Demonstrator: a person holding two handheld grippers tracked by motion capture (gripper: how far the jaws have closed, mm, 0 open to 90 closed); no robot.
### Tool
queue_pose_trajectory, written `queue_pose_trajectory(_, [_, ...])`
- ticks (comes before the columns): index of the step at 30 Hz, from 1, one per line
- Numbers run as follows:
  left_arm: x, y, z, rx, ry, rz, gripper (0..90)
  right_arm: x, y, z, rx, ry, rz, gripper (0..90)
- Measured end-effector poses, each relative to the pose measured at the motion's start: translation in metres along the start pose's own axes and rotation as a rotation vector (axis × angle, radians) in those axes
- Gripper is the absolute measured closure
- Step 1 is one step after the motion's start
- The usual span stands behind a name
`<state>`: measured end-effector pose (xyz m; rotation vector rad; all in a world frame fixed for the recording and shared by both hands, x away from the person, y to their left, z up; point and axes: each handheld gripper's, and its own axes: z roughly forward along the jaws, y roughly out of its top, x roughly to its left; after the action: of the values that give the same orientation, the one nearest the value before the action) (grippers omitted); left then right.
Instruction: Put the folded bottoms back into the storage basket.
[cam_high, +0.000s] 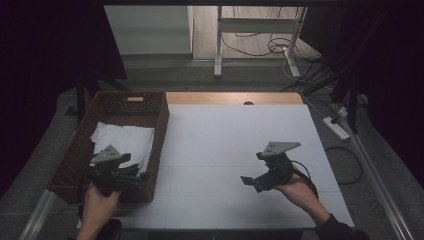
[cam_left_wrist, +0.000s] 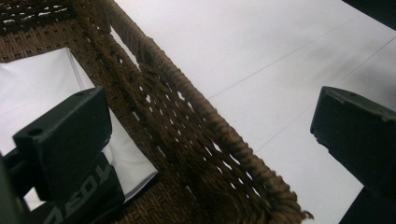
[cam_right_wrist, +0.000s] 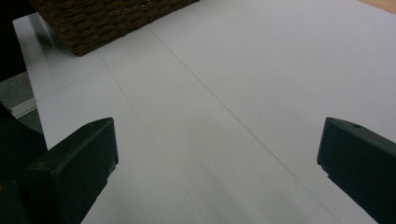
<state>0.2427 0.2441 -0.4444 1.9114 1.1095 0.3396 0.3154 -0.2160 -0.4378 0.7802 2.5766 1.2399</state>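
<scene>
Dim scene over a white table (cam_high: 225, 145), wicker basket (cam_high: 159, 135) standing at its left edge, folded white cloth (cam_high: 125, 140) lying flat inside on the basket floor. Left gripper (cam_high: 131, 176) held over the basket's near right corner, jaws wide apart, nothing between them but the rim: in the left gripper view, basket wall (cam_left_wrist: 196, 126) running diagonally through the gap, one jaw hanging above the cloth (cam_left_wrist: 37, 84) inside, the other above bare table (cam_left_wrist: 261, 56) outside. Cloth just beside and below that inner jaw, whether touching impossible to tell. Left hand (cam_high: 97, 205) coming up from the bottom edge, wrapped round the handle from behind, grey three-cornered plate uppermost, jaws pointing rightward and slightly forward. Right gripper (cam_high: 251, 181) well apart from basket and cloth, low over the open right half of the table, jaws likewise spread wide and clamped on nothing. In the right gripper view, plain table surface (cam_right_wrist: 210, 116) between the two black jaws, with a corner of the basket (cam_right_wrist: 102, 23) far off at the top left. Right hand (cam_high: 295, 192) entering from the lower right, dark sleeve at the wrist, gripping the handle from beneath, jaws aimed leftward toward the basket, plate tilted up, cable trailing off behind. Strip of bare wood showing along the table's far edge.
</scene>
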Motion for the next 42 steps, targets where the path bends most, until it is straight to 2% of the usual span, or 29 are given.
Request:
queue_pose_trajectory(10, [-0.002,-0.009,-0.004,-0.002,0.013,-0.006,0.0,-0.008,-0.019,-0.025,-0.013,-0.07,0.038,0.0])
queue_pose_trajectory(26, [-0.001,-0.02,-0.01,-0.011,0.022,-0.013,0.0,-0.017,-0.05,-0.054,-0.015,-0.155,0.111,0.0])
queue_pose_trajectory(42, [-0.005,-0.026,-0.017,-0.027,0.049,0.003,0.0,-0.018,-0.076,-0.084,-0.038,-0.244,0.18,0.0])
